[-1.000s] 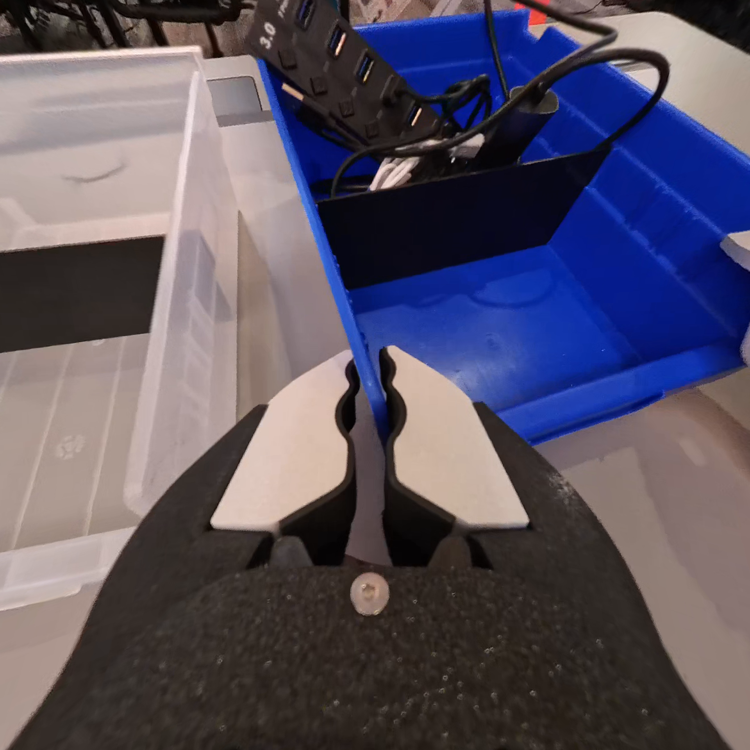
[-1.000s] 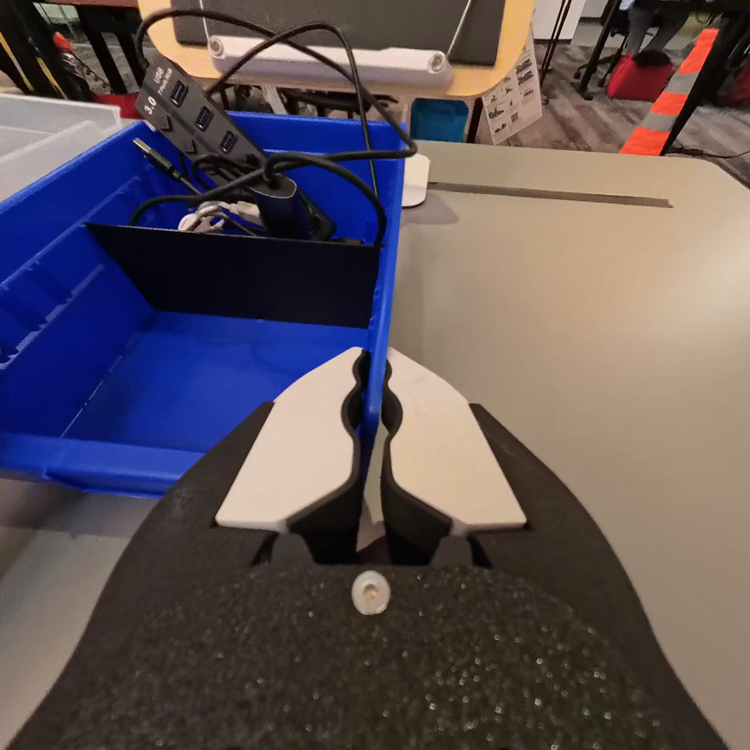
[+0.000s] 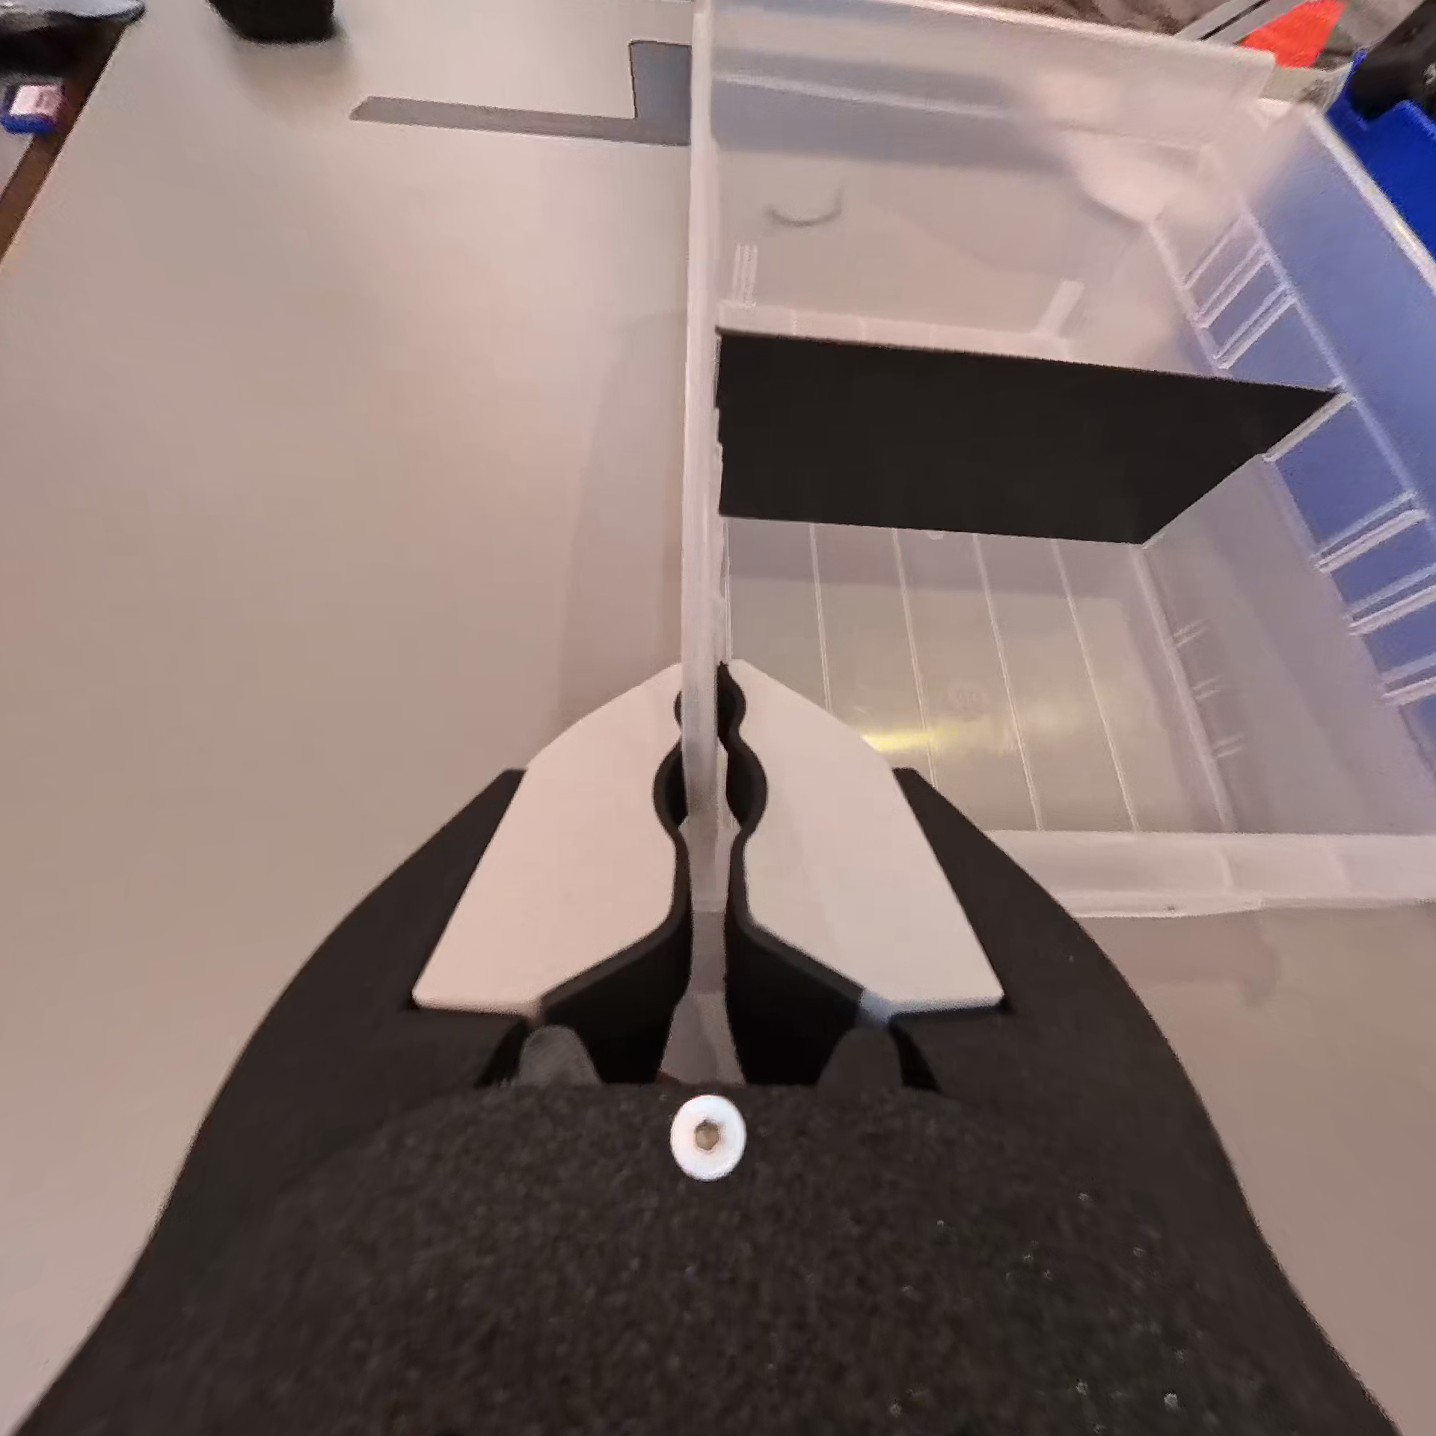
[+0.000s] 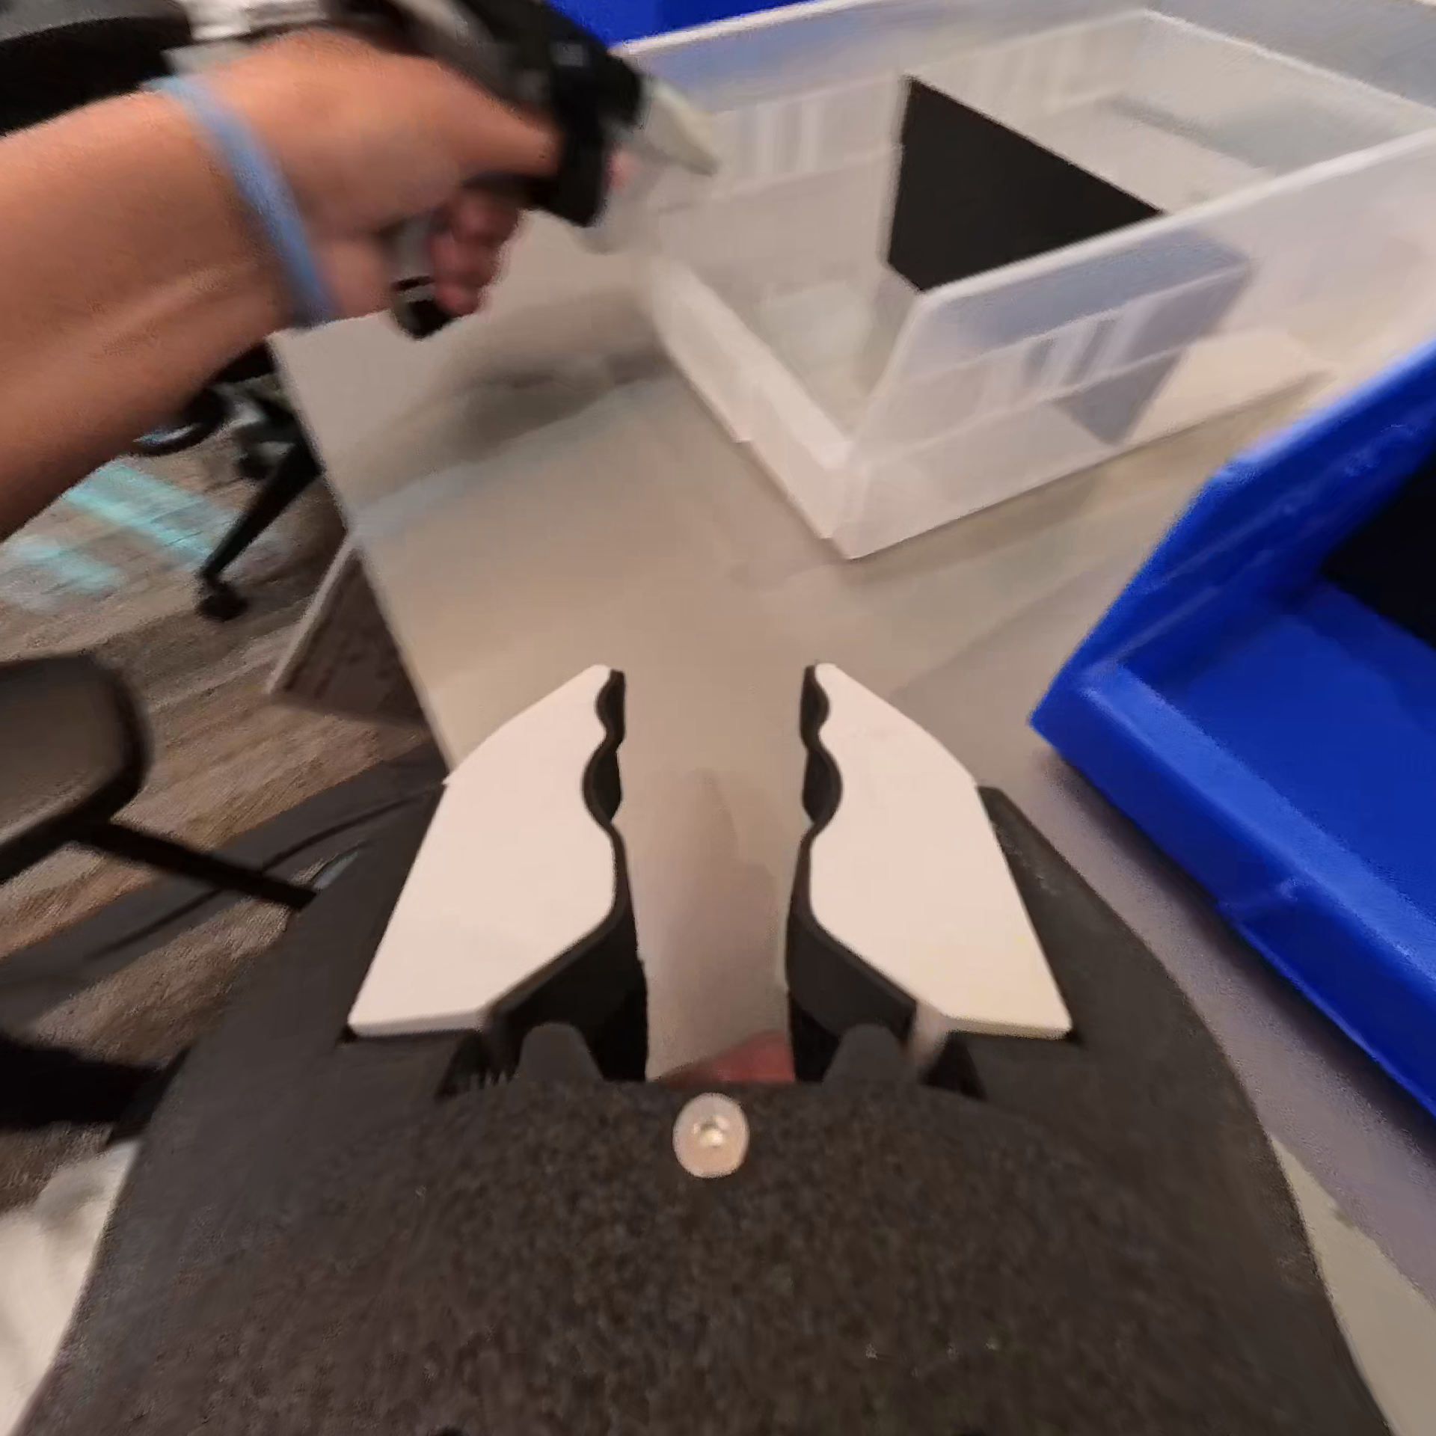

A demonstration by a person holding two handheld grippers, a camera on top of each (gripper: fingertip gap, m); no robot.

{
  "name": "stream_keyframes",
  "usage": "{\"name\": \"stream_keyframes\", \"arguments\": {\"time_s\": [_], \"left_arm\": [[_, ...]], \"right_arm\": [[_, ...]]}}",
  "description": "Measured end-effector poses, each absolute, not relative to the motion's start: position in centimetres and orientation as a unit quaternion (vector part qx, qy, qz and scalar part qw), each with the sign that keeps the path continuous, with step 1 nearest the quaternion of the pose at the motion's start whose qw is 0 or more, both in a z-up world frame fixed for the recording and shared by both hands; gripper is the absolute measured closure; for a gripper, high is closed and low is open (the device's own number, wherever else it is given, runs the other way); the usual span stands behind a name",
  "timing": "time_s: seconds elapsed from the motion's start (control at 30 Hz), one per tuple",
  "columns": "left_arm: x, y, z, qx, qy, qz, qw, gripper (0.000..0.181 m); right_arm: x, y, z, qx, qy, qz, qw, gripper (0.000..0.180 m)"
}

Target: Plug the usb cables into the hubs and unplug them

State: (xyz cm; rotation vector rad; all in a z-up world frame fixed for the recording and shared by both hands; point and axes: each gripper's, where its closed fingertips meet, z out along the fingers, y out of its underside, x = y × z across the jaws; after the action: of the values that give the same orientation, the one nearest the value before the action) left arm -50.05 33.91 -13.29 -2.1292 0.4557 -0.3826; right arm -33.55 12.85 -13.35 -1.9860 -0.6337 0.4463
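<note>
No hubs or cables show in either view. My left gripper (image 3: 703,676) is shut on the left wall of a clear plastic bin (image 3: 699,311), with the wall running between its jaws. The bin holds a black divider (image 3: 971,443) and looks empty otherwise. My right gripper (image 4: 711,676) is open and empty above the grey table (image 4: 622,544), near its edge. The right wrist view shows the clear bin (image 4: 1010,350) ahead, and a hand (image 4: 311,179) holding the left gripper (image 4: 668,140) at the bin's far side, blurred. The blue bin (image 4: 1243,699) stands to the right.
A corner of the blue bin (image 3: 1391,140) shows behind the clear bin at the right in the left wrist view. Bare table (image 3: 311,466) lies left of the clear bin. In the right wrist view the table edge drops to floor with an office chair (image 4: 62,761) at the left.
Both grippers let go of the blue bin's walls. My left gripper moved left and shut on the clear bin's left wall. My right gripper opened and swung left toward the clear bin.
</note>
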Motion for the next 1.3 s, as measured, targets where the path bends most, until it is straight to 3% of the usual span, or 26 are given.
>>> {"name": "stream_keyframes", "arguments": {"time_s": [0.23,0.33,0.37,0.5,0.73,1.03,1.17,1.3], "left_arm": [[-50.7,25.3,-13.4,-0.866,0.174,-0.103,0.457,0.177],[-51.4,21.9,-13.3,-0.868,0.159,-0.097,0.460,0.177],[-51.6,20.9,-13.3,-0.868,0.156,-0.094,0.462,0.177],[-52.3,18.0,-11.7,-0.850,0.139,-0.049,0.506,0.177],[-49.5,16.8,-2.1,-0.771,0.110,-0.056,0.625,0.177],[-27.8,16.8,8.1,-0.674,0.214,-0.140,0.693,0.176],[-14.0,14.9,6.9,-0.677,0.275,-0.205,0.652,0.174],[-2.1,13.4,1.6,-0.703,0.304,-0.236,0.598,0.174]], "right_arm": [[-32.6,17.8,-14.2,-0.859,-0.094,0.157,0.479,0.128],[-33.1,18.5,-13.8,-0.855,-0.067,0.138,0.496,0.138],[-33.7,18.3,-13.8,-0.857,-0.073,0.138,0.492,0.155],[-33.5,17.6,-13.0,-0.869,-0.071,0.068,0.485,0.173],[-30.7,15.9,-3.1,-0.781,-0.067,0.022,0.621,0.175],[-10.5,10.3,9.3,-0.712,0.035,-0.113,0.692,0.176],[2.4,6.7,9.3,-0.724,0.114,-0.141,0.666,0.177],[14.0,4.4,4.7,-0.740,0.144,-0.160,0.638,0.177]]}}
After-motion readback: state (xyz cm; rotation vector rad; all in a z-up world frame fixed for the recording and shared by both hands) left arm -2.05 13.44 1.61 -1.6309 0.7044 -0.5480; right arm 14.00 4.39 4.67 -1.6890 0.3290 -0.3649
